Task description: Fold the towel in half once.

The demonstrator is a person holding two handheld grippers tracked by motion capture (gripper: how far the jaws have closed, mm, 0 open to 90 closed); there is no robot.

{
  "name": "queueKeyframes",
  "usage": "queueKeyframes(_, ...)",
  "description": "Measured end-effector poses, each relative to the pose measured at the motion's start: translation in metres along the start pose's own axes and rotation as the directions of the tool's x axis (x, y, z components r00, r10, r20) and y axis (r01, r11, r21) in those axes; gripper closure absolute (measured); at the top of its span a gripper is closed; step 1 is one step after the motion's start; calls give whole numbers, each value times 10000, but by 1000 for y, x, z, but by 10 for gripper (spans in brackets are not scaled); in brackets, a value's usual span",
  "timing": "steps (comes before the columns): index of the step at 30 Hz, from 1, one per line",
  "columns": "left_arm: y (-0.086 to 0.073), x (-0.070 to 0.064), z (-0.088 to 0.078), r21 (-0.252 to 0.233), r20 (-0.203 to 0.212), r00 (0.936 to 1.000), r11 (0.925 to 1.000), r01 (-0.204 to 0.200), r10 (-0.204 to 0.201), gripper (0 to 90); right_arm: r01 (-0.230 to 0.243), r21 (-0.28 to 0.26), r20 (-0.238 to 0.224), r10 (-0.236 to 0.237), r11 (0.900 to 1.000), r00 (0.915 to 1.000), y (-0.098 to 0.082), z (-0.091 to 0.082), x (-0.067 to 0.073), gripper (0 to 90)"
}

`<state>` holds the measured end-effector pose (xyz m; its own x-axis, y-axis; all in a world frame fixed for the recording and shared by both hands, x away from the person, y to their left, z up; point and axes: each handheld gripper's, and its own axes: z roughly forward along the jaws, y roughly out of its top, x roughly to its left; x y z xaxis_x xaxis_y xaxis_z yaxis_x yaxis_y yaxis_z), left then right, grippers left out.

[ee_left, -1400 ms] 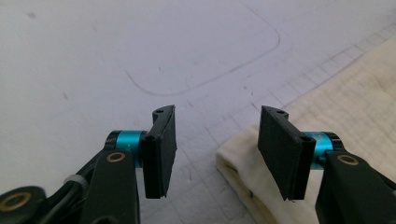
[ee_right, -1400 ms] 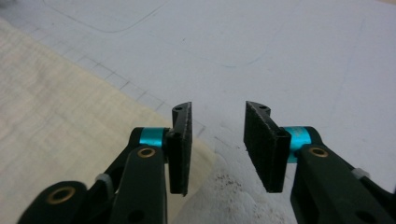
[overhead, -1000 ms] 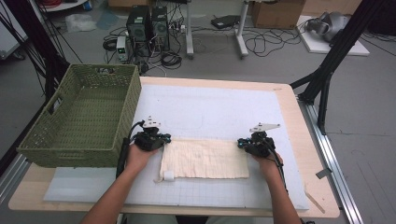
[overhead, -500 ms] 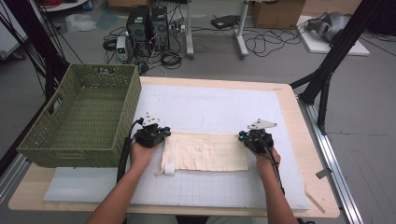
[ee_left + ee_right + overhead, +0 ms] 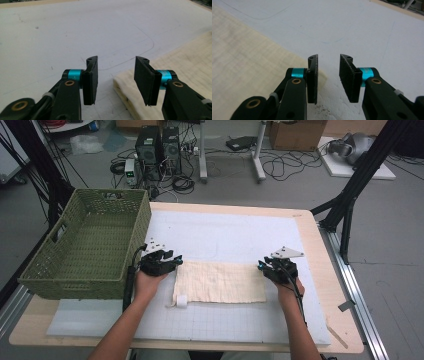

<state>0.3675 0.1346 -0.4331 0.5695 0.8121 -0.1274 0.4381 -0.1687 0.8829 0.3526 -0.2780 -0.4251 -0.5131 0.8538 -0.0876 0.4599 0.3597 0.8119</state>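
Two tongs, left [image 5: 176, 260] and right [image 5: 261, 265], flank one folded cloth [image 5: 220, 282], one basket [image 5: 85, 245] nearby.

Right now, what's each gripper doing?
Left gripper: jaws just opened, nothing between them, beside the cloth.
Right gripper: jaws just opened, empty, at the cloth's corner.

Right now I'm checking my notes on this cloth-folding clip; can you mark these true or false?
1. The cream cloth lies folded flat on the white mat. True.
2. The left gripper is clamped on the cloth. False: its jaws stand open, the cloth's corner lying loose between them.
3. The green basket holds a towel. False: it looks empty.
4. The right gripper has open jaws with nothing between them. True.
5. The basket sits at the table's right end. False: it is at the left.
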Motion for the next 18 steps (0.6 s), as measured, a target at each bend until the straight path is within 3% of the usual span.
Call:
queueKeyframes(3, 2, -2, -7, -183, 194, 9998, 9998, -17, 20, 468, 4, -281, -180, -9, 9996, 9998, 0, -10, 0, 630)
queueKeyframes(6, 2, -2, -13, -378, 728, 9971, 9989, 259, -231, 420, 58, -455, -266, -70, 9989, 9996, -3, -21, 2, 601)
queueKeyframes(10, 2, -6, -20, -624, 1148, 9933, 9978, 205, -132, 308, -28, -569, -460, 2, 9984, 9989, -9, -34, 2, 548)
queueKeyframes(14, 2, -12, -27, -812, 1279, 9918, 9967, 16, 89, 172, -62, -755, -623, 15, 9971, 9981, -13, -46, 4, 467)
queueKeyframes(18, 0, -16, -34, -1187, 1441, 9894, 9929, 26, 146, 170, -181, -1039, -672, 111, 9944, 9977, -16, -57, 9, 350)
